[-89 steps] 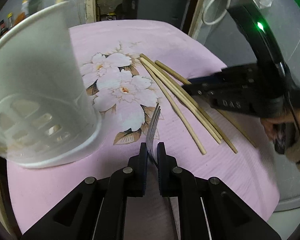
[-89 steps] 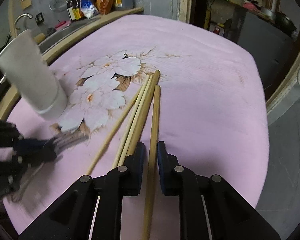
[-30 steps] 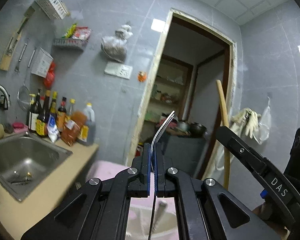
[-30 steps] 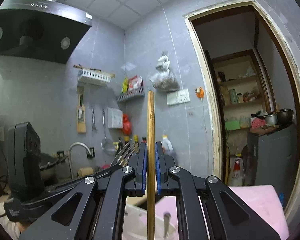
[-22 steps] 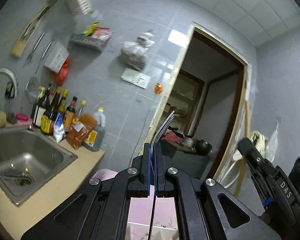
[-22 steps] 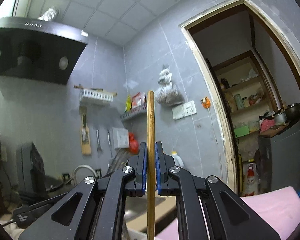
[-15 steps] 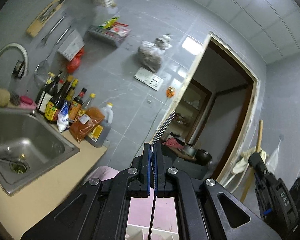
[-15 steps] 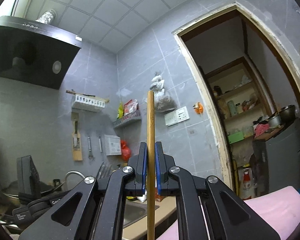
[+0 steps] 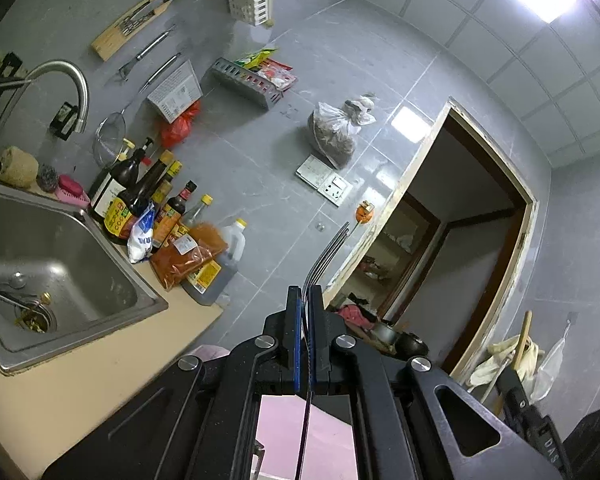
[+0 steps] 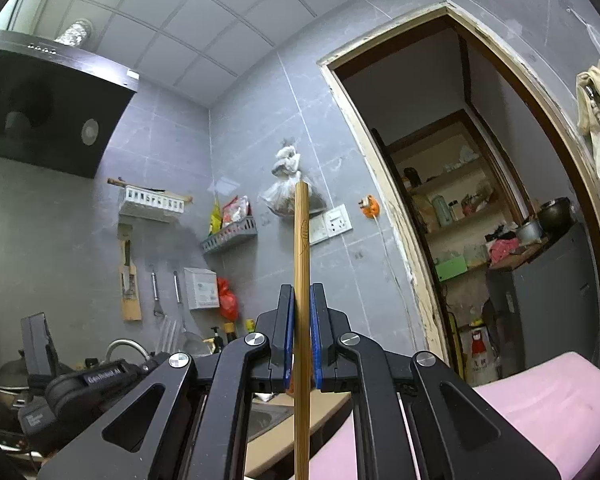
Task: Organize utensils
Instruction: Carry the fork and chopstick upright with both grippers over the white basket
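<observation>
The left claw (image 9: pixel 305 312) is clamped tight on a metal fork (image 9: pixel 325 258), tines up against the grey wall and handle hanging down between the arms towards the pink cloth (image 9: pixel 284 432) on the bench; holding it upright like that looks meant to let the handle go down first into an upright holder. The right claw (image 10: pixel 302 320) is closed just as firmly on a wooden chopstick (image 10: pixel 301 264), also stood on end with its lower part running down past the camera, presumably for the same handle-first drop. No utensil holder shows in either view now, so what it contains, or how close the two pieces are to its mouth, cannot be told. The containers that do show belong to the kitchen: a steel sink (image 9: pixel 60 256) with some scraps at its drain, and a grey wall basket (image 9: pixel 246 82) holding packets, with sauce bottles (image 9: pixel 140 196) lined up beside the sink
</observation>
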The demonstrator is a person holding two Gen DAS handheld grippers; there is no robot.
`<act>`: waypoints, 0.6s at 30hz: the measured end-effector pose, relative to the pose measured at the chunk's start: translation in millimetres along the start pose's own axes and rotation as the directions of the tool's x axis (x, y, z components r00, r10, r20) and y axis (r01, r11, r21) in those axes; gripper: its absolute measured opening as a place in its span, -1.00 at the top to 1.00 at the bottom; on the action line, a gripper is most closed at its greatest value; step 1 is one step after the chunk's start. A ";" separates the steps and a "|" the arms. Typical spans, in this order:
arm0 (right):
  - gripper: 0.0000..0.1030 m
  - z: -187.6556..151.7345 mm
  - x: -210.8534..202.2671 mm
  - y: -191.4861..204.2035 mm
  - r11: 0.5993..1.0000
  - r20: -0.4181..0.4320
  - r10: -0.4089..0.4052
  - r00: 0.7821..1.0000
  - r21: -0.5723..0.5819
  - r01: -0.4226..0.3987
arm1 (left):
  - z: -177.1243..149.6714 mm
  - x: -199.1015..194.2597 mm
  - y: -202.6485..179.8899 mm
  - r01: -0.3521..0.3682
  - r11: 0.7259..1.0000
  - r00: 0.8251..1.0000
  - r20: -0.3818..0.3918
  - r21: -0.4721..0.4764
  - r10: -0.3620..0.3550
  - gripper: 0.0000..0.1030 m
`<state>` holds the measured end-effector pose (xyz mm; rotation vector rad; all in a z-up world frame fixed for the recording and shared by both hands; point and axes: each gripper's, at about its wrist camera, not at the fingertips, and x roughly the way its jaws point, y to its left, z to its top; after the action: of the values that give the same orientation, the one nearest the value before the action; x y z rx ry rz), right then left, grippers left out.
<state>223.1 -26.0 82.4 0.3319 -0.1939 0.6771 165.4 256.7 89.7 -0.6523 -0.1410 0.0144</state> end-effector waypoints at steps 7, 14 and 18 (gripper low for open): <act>0.89 -3.9 0.7 -2.5 1.000 -0.006 -0.009 1.000 0.006 0.009 | 0.1 4.1 2.8 0.003 1.000 1.000 0.000 -0.027 -0.003 0.99; 0.89 -6.3 0.7 -7.9 1.000 -0.012 -0.005 1.000 0.031 0.006 | -3.2 8.0 -0.1 0.005 1.000 1.000 0.001 -0.020 -0.005 0.98; 0.89 -7.9 1.6 -10.9 0.999 -0.019 -0.003 1.000 0.046 0.004 | -7.8 8.5 0.7 -0.001 1.000 1.000 0.005 -0.022 0.001 0.98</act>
<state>231.9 -30.1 72.9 0.3698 -0.1601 0.6815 174.8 253.1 84.2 -0.6741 -0.1461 0.0155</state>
